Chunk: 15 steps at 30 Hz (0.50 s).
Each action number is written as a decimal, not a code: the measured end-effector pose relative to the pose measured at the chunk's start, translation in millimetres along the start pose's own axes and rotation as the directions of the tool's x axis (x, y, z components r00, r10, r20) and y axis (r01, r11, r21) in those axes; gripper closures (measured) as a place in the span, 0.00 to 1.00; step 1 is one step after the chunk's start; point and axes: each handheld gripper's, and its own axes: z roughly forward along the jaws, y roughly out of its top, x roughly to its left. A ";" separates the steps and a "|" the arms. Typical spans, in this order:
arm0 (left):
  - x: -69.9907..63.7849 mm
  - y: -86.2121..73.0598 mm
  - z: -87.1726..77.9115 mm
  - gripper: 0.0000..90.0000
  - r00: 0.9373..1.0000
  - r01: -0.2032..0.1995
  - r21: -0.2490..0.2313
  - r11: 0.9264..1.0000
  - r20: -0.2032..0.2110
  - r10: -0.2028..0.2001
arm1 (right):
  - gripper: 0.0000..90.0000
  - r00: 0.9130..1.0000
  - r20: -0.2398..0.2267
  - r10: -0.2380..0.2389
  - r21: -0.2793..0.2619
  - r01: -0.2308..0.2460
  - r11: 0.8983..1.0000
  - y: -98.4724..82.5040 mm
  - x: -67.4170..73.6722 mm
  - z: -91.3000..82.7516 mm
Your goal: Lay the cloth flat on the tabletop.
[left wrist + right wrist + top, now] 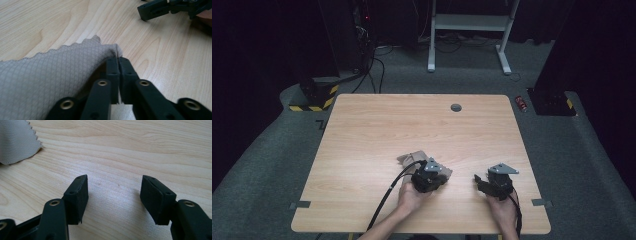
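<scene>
**Desk:** What goes under this one?

**Photographer:** A person at a wooden table (pixel 362 130) works a beige cloth (pixel 417 159) with two hand-held grippers. The left gripper (pixel 117 61) is clenched on a fold of the cloth, its jaws nearly together with the fabric pinched at their tips. The cloth lies bunched toward the near middle of the table, just ahead of the left hand (pixel 411 196).

**Desk:** And the right gripper?

**Photographer:** The right gripper (pixel 113 195) is released, jaws wide with bare wood between them. It sits low over the table to the right, apart from the cloth, whose pinked corner shows at the upper left of the right gripper view.

**Desk:** Why that arrangement?

**Photographer:** My reading: the left pins or lifts one edge so the cloth can be folded or dragged, while the right waits open, ready to take another corner.

**Desk:** Anything we can't vouch for?

**Photographer:** Plenty. From above, the left gripper covers much of the cloth, so its full shape and how many layers it has are unclear. The left gripper view cuts the cloth off at the left and bottom. Whether the pinch holds one layer or two, I can't tell. The person appears as forearms and hands alone, and the room beyond is dark.
</scene>
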 end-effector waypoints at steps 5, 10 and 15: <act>5.4 -5.3 -26.8 0.73 1.000 0.026 -0.044 0.999 -0.013 -0.027 | 0.50 1.000 0.001 0.002 -0.003 -0.002 1.000 0.8 0.0 0.6; 17.0 -20.3 -54.9 0.66 0.993 0.076 -0.081 0.994 -0.082 -0.083 | 0.62 1.000 -0.003 0.002 -0.007 -0.002 1.000 3.8 3.3 2.3; 31.5 -46.9 -77.0 0.64 0.969 0.126 -0.069 0.990 -0.206 -0.138 | 0.71 0.989 -0.131 -0.072 -0.024 0.069 0.997 26.9 32.2 9.5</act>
